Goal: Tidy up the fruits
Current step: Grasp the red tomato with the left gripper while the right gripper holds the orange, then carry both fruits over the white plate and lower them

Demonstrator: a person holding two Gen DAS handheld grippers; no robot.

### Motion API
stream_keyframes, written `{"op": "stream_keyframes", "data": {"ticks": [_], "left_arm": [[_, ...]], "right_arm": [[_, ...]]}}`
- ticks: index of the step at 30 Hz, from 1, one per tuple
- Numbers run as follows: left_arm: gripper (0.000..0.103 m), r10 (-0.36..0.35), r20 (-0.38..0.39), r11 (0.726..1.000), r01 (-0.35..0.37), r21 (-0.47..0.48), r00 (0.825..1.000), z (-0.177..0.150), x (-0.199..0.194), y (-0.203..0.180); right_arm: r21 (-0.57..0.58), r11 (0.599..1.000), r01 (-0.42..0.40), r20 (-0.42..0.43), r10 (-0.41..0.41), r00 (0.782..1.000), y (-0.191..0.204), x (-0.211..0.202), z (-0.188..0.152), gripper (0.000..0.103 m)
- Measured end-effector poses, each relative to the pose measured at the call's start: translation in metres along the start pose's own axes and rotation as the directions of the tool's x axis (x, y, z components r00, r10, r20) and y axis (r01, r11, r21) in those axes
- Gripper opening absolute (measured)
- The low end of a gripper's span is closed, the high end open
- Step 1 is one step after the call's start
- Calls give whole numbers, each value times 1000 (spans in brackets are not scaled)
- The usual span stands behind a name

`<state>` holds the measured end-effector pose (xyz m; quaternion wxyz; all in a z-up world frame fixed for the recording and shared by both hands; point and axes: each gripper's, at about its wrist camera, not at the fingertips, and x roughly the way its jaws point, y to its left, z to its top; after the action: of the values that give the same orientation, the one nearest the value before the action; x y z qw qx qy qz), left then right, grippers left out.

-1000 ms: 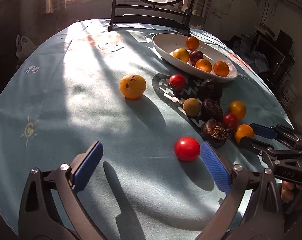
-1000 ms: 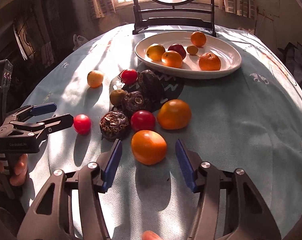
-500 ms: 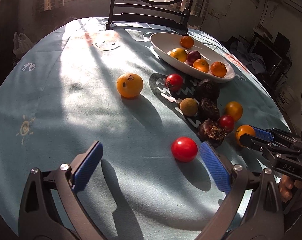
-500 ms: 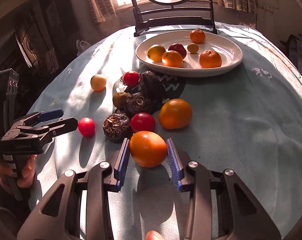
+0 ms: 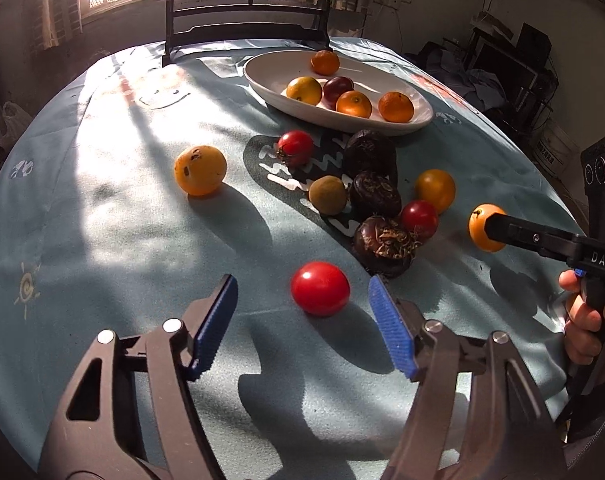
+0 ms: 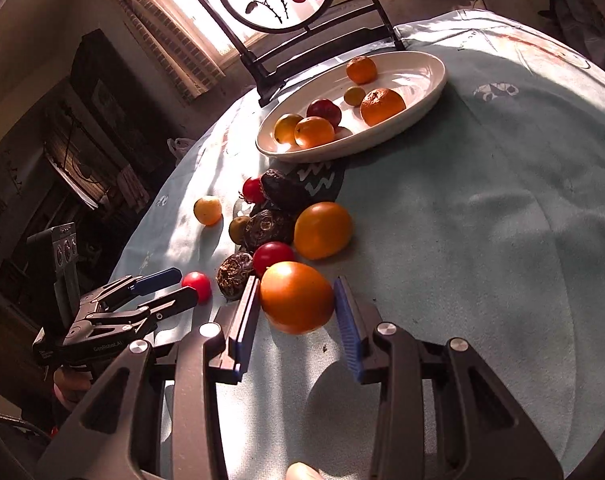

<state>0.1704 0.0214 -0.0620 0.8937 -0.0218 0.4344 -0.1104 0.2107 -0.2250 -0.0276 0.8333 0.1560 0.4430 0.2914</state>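
Right gripper (image 6: pixel 296 312) clamped on an orange tomato (image 6: pixel 296 297) (raised off the surface); left gripper (image 5: pixel 302 326) fingers apart around a red tomato (image 5: pixel 319 288).

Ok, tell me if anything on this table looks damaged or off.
The yellow fruit sitting alone on the tablecloth has dark blemishes on its skin. The three dark brown fruits in the cluster look shrivelled and rough. Nothing looks spilled.

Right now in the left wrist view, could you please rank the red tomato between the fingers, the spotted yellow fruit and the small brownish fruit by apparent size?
1. Red tomato, though nearest the camera.
2. Spotted yellow fruit, nearly alike.
3. Small brownish fruit, clearly smallest.
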Motion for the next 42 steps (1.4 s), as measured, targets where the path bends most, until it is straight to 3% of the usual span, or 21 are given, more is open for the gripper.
{"op": "stream_keyframes", "data": {"ticks": [10,16,21,34,38,42], "left_arm": [[45,25,-50,998,-22,56,998,3,13,-13],[42,51,-53,997,-47,68,997,3,14,-16],[32,52,-48,997,-49,67,997,3,13,-16],[31,14,-18,1000,-14,21,1000,9,5,-7],[31,-21,25,1000,21,2,999,30,-4,-2],[31,-47,92,998,50,-32,995,70,-8,0]], "right_arm": [[17,1000,-18,4,18,1000,-4,-2,0,38],[21,999,-27,1,27,1000,-5,-2,-1,38],[24,999,-26,4,26,1000,-6,-2,0,38],[8,1000,-21,-23,21,1000,-3,3,0,38],[-49,999,-15,3,15,1000,7,0,7,38],[-83,997,-2,87,10,996,13,-5,40,38]]}}
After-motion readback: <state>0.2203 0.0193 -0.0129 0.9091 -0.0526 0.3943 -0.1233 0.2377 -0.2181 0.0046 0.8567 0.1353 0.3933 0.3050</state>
